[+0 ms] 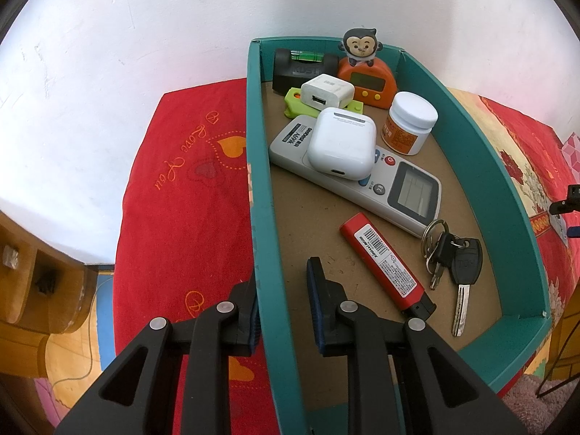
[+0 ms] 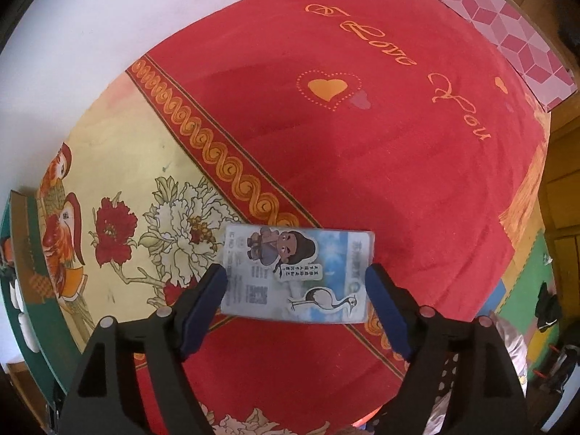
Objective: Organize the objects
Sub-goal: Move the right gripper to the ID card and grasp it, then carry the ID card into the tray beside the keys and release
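Over the card, my right gripper stands wide apart, pads flanking its 2 short edges. Only my left view shows the teal box, its wall clamped by my left gripper.

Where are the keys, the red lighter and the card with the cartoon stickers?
keys (image 1: 465, 259): left wrist view, black key head.
red lighter (image 1: 384, 259): left wrist view, labelled body.
card (image 2: 297, 275): right wrist view, its middle.

A bed with a red cloth, gold hearts and "Love You" lettering, carries everything; part of the cloth is yellow with flowers and birds. On it sit a teal box, a card flat across the red-and-gold border, and a pink patterned box at the far corner.
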Tool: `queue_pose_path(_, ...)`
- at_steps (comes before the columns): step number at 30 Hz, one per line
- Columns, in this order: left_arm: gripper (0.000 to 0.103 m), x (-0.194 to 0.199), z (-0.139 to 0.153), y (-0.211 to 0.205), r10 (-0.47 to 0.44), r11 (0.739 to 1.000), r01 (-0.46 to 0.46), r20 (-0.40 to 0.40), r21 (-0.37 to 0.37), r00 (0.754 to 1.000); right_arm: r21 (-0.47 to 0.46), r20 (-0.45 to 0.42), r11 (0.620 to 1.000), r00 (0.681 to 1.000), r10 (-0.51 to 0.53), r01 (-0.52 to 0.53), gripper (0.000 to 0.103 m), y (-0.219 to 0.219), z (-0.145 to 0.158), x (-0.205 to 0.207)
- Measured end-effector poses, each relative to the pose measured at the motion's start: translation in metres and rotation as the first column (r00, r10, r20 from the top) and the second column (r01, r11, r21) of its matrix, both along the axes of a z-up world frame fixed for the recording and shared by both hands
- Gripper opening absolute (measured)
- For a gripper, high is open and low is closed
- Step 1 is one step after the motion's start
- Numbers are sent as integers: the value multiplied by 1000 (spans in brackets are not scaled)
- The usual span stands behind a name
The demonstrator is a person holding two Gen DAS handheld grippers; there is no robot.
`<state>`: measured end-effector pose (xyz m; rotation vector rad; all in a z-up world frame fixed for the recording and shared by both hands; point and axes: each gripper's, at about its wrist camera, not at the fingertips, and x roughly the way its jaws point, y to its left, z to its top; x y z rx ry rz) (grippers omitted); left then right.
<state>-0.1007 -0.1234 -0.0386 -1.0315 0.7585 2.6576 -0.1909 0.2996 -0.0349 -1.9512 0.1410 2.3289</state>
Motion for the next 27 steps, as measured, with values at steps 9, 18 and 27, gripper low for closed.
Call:
queue_pose_path(9,21,0,0,1,0,1000,0,-2,-2,1000,44,14,997,998,57,-57,95,-15,-4,-1)
queue_pose_path(18,21,1,0,1,0,1000,0,-2,-1,1000,-12,39,999,998,53,-53,94,-5,0,4)
queue_pose_path(27,21,1,0,1,1,1000,-1,-2,-1,1000,-169,25,986,1000,15,-10,94,18,11,14)
